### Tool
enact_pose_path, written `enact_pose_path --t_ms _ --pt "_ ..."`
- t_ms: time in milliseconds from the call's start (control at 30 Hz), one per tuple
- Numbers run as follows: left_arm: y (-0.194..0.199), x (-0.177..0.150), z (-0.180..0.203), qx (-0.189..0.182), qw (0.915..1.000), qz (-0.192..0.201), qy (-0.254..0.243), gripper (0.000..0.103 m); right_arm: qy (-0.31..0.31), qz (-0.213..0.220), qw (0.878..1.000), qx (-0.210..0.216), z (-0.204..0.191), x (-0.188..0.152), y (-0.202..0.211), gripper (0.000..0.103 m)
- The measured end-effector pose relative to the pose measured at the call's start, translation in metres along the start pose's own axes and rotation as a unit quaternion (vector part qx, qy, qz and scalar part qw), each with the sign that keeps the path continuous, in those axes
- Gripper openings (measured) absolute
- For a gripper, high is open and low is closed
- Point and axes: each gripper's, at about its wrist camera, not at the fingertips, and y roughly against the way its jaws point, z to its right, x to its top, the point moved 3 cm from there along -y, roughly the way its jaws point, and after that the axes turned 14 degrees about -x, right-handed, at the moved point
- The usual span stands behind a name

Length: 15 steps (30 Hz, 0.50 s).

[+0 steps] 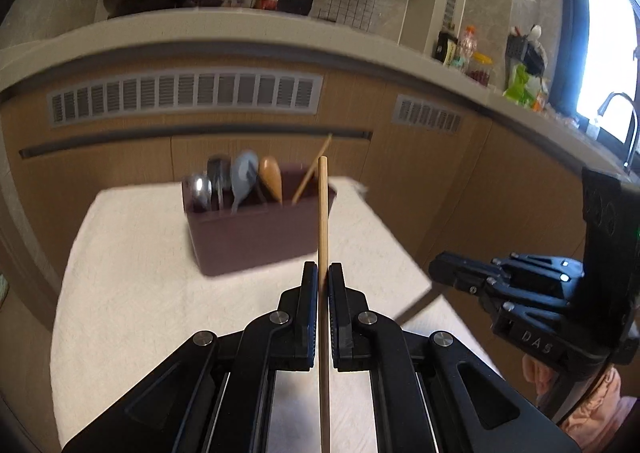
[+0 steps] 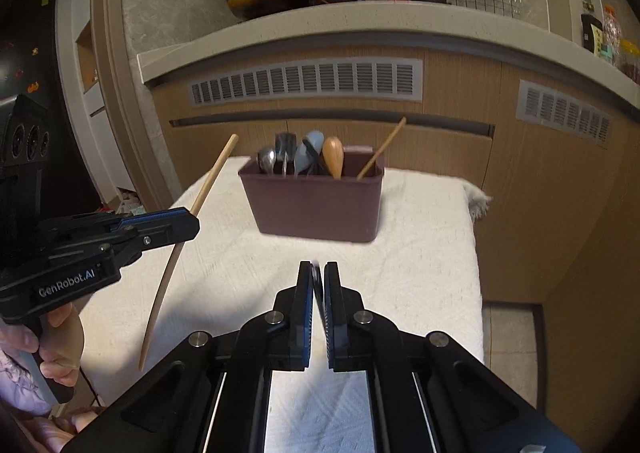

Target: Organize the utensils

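Holding: left claw [image 1: 323,273] was clamped on a wooden chopstick [image 1: 323,221], stick upright between the pads, top end poking above them, rest running down past the jaws.
Same grip, right wrist view: left claw [image 2: 176,227] sat well to the left of the bin, chopstick [image 2: 188,221] tilted, upper end leaning toward the bin.
Right claw: right claw [image 2: 319,273] was closed down narrow, jaws nearly touching; a thin dark sliver showed between the pads, too blurred to name. Can't tell if it held anything.
Right claw, left wrist view: right claw [image 1: 452,273] sat to the right of the bin and nearer the camera, with a thin dark streak running down from its tip; blurred.
Landmark: maroon utensil bin [image 2: 316,201] stood on the white cloth [image 2: 420,253] over the worktop, toward its far edge.
Already in bin: metal spoon [image 2: 267,160], dark utensil [image 2: 285,145], blue spoon [image 2: 310,151], wooden spoon [image 2: 333,157] grouped at the left end; one chopstick [image 2: 380,149] leaning at the right end.
Cloth around bin: no loose utensils visible.
Progress (judgement): mostly done. Held chopstick was clear of the cloth but not yet over the bin.
Left to do: drop it in the right end beside its mate; sort whatever the right claw had, if anything.
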Motion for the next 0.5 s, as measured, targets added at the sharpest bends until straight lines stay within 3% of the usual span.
enact_pose_path --t_ms 133,300,400,500 --pt "0.014 0.051 0.002 -0.004 0.9982 0.054 -0.024 0.005 0.013 0.043 0.999 -0.01 0.001 0.036 0.008 0.003" --pt "0.017 0.102 -0.002 0.009 0.9929 0.108 -0.049 0.005 0.018 0.058 0.998 -0.003 0.01 0.082 0.006 0.002" --pt "0.014 0.108 -0.013 0.004 0.9923 0.117 -0.04 0.005 0.033 0.017 0.999 -0.004 0.019 0.084 -0.009 0.003" --pt "0.009 0.099 -0.024 0.004 0.9931 0.114 -0.029 0.005 0.073 -0.042 0.996 0.024 0.021 0.056 -0.031 0.014"
